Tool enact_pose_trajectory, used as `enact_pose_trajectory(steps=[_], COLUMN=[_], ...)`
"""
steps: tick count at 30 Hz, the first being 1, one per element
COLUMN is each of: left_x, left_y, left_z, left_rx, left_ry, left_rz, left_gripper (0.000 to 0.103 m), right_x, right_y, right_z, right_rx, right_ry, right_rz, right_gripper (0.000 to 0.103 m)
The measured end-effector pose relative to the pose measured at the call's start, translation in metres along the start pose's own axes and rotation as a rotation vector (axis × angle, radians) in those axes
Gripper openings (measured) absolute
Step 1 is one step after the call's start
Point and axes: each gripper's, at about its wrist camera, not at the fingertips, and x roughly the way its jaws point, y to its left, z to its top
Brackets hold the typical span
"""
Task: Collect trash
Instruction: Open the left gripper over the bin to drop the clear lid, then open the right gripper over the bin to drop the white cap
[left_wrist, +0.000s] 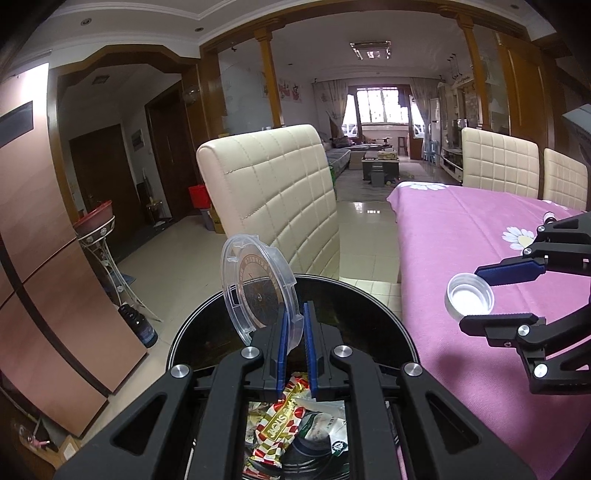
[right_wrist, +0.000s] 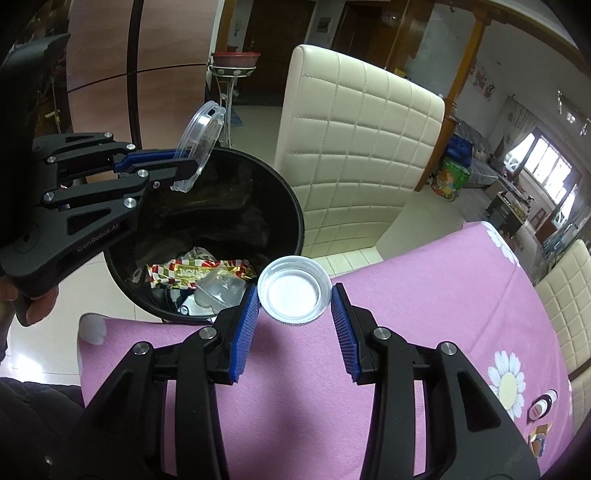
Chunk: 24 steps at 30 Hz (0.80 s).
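A clear lid (left_wrist: 258, 288) was pinched on edge by the left tongs (left_wrist: 294, 354), held upright right over the black bin (right_wrist: 284, 206). The bin was standing on the floor just beside the tabletop (right_wrist: 424, 295), with a red-and-white wrapper (right_wrist: 192, 273) and some crumpled clear plastic (right_wrist: 221, 290) already lying at the bottom. Behind the bin a cream chair (right_wrist: 354, 147) was seen.

Further right, a white cap (right_wrist: 294, 291) was sitting open side up near the edge of the pink-clothed tabletop, between the blue pads of the right tongs (right_wrist: 295, 325). Those tongs were spread wide, with the cap touching or almost touching the left pad and a clear gap on the other side. A small bottle (right_wrist: 542, 404) and a folded scrap (right_wrist: 539, 437) were left lying far right on the cloth.
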Motion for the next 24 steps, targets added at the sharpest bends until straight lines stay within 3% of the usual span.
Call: enact_pose_trajectory(steps=[15, 16, 17, 19, 21, 24], left_x=[0.005, 0.007, 0.01, 0.012, 0.009, 0.012], left_y=[0.009, 0.01, 0.012, 0.016, 0.021, 0.022], left_z=[-0.001, 0.0, 0.0, -0.001, -0.002, -0.005], left_rx=[-0.033, -0.041, -0.051, -0.075, -0.099, -0.089], left_ry=[0.017, 0.029, 0.051, 0.055, 0.02, 0.035], left_rz=[-0.007, -0.006, 0.007, 0.017, 0.015, 0.038], left_gripper=[0.011, 0.02, 0.055, 0.096, 0.096, 0.096], right_x=[0.008, 0.008, 0.008, 0.008, 0.009, 0.011], right_y=[0.005, 0.005, 0.004, 0.004, 0.004, 0.003], right_z=[0.003, 0.003, 0.002, 0.002, 0.002, 0.001], right_rx=[0.002, 0.003, 0.003, 0.003, 0.004, 0.008], right_ry=[0.013, 0.014, 0.015, 0.016, 0.017, 0.023], right_rz=[0.026, 0.027, 0.029, 0.028, 0.029, 0.028], right_gripper=[0.042, 0.042, 0.042, 0.042, 0.042, 0.042])
